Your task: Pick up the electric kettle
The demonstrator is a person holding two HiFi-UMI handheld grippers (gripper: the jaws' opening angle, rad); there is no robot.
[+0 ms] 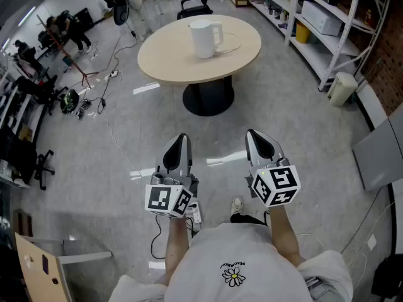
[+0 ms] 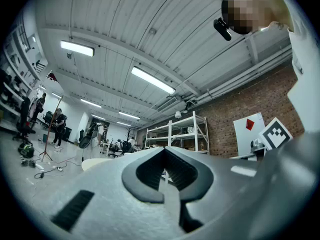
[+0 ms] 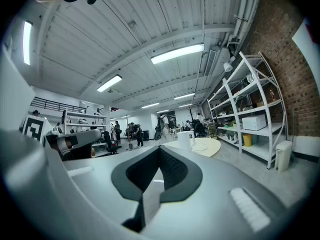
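Approaching is the current step: left claw and right claw, closed and empty, must advance, then open at the electric kettle, handle apparently right-facing.

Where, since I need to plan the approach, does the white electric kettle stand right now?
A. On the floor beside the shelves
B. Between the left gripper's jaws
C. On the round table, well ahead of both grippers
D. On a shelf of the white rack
C: the head view shows the electric kettle upright on the round table, far ahead of the left gripper and the right gripper, both shut and empty.
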